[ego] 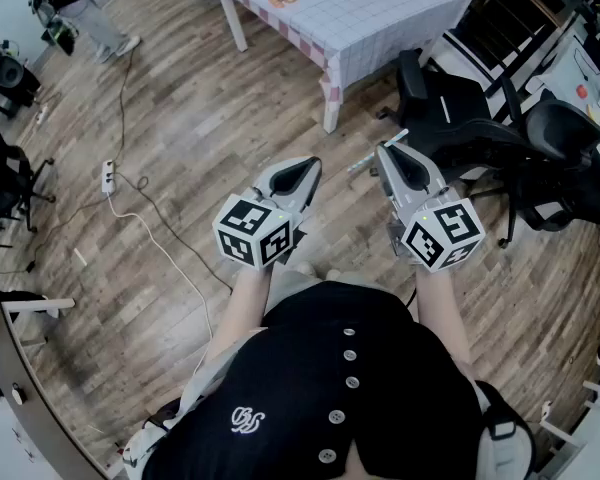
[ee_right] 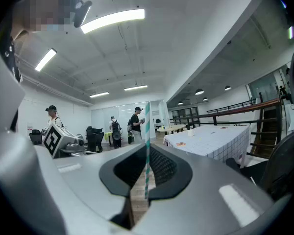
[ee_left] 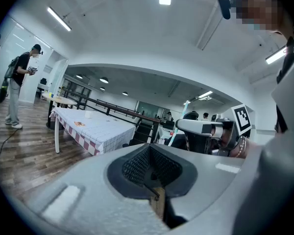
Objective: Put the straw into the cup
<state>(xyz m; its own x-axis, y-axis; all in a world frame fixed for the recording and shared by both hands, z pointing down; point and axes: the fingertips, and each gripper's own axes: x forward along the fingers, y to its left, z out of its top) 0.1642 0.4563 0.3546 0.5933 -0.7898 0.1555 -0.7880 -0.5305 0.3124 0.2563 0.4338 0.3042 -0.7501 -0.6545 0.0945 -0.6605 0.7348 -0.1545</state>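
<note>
The person stands on the wooden floor (ego: 180,118), well back from the desk (ego: 380,18), with both grippers held out in front at about the same height.

The right gripper (ego: 382,151) has its jaws pinched on a green-and-white striped straw (ego: 396,138). In the right gripper view the straw (ee_right: 147,151) stands upright between the jaws of that gripper (ee_right: 142,192). A long piece rises above them and only a short end shows below. From the head view it lies crosswise at the jaw tips and sticks out on both sides.

The left gripper (ego: 313,164) is just beside the right one, not touching it. In the left gripper view its jaws (ee_left: 155,196) are drawn together with nothing between them.

The desk (ee_right: 210,141) wears a checked cloth with a reddish border. On it sits a small white thing, which I take to be the cup (ee_right: 190,131), though it is too far off to be sure. It also shows in the left gripper view (ee_left: 88,114), near an orange patch on the cloth. Straw and cup are well apart.

Black office chairs (ego: 450,108) crowd the floor to the right of the desk. A power strip (ego: 107,176) with its cable lies on the floor to the left. Another person (ego: 75,3) stands at the far left of the room.
</note>
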